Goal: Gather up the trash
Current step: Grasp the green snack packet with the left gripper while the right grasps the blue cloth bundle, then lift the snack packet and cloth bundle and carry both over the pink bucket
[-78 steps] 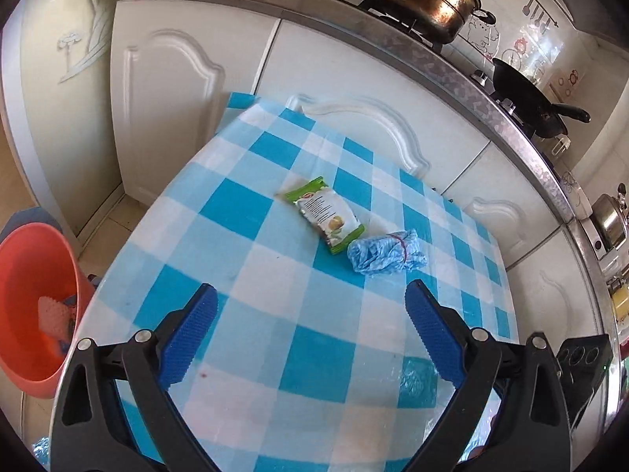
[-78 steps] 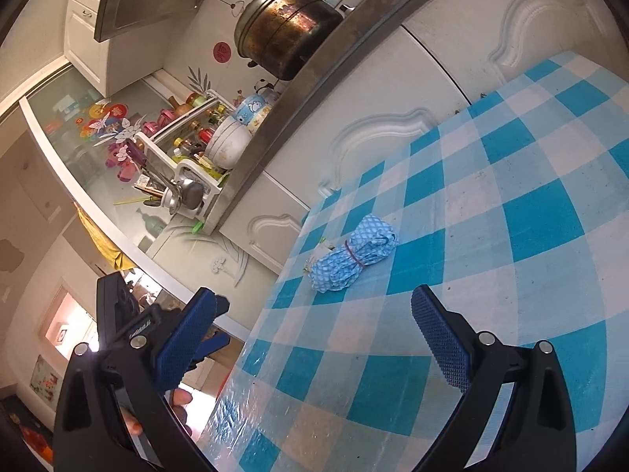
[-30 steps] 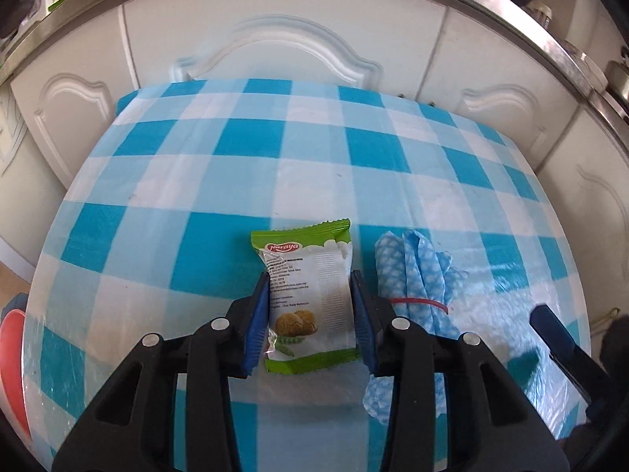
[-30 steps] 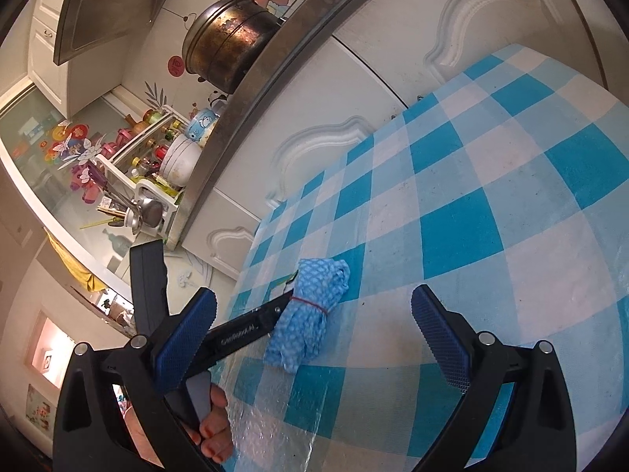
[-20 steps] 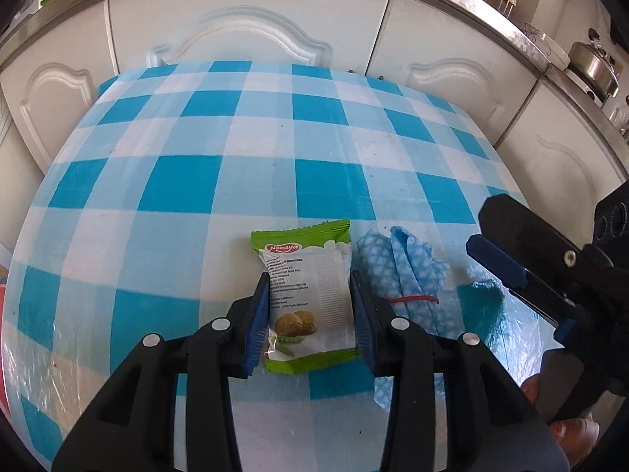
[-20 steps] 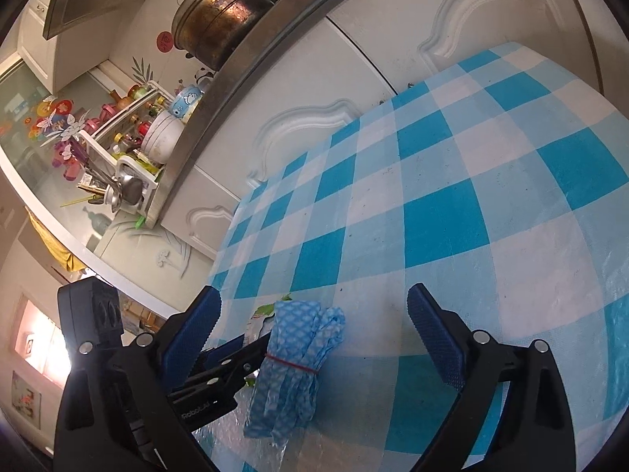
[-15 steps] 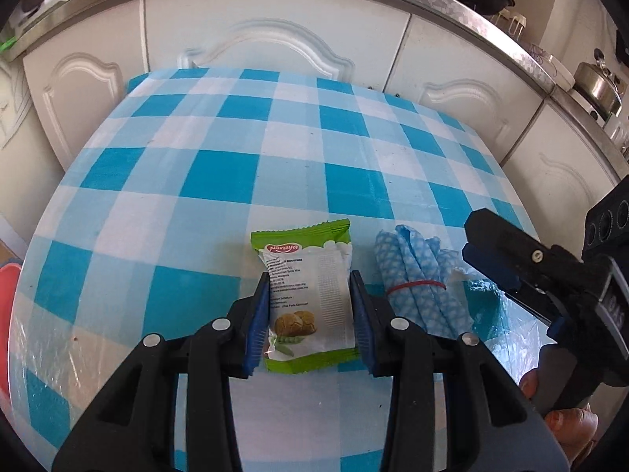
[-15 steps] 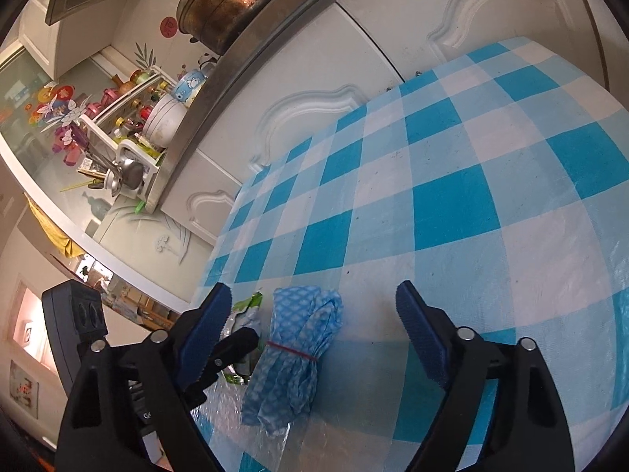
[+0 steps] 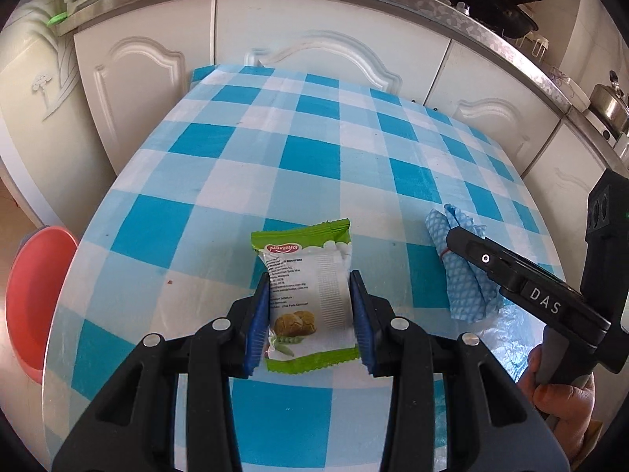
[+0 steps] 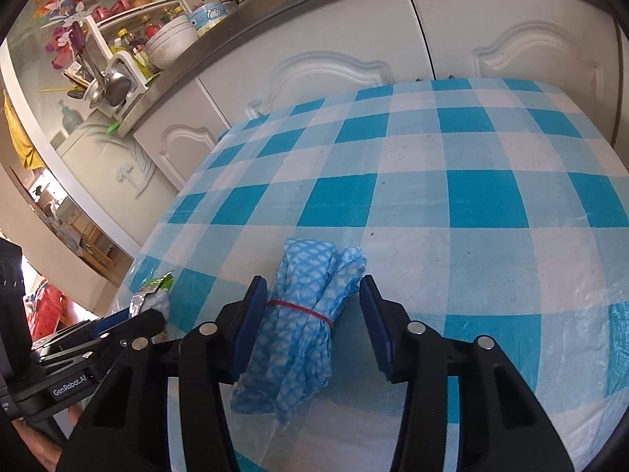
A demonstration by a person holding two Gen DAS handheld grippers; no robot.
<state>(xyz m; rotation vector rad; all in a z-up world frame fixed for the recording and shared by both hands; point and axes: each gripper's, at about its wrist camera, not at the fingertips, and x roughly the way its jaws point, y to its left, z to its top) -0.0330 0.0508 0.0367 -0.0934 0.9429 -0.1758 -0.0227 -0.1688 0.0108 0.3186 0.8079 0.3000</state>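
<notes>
Two grippers close in on the last scraps on a kitchen table

The left gripper (image 9: pixel 310 310) has its blue pads pressed against both sides of a green-and-white snack wrapper (image 9: pixel 304 291), which appears held just above the blue checked tablecloth (image 9: pixel 306 149); beside it, the right gripper (image 10: pixel 314 322) straddles a bundle of blue cloth (image 10: pixel 304 322) tied with a red rubber band (image 10: pixel 300 308), its left pad touching the bundle and its right pad standing clear, so the jaws are narrowed but not yet gripping. The pickup step looks half done: the right jaws would need to close on the bundle, and both pieces then go toward the red bin (image 9: pixel 31 295) off the table's left edge.
</notes>
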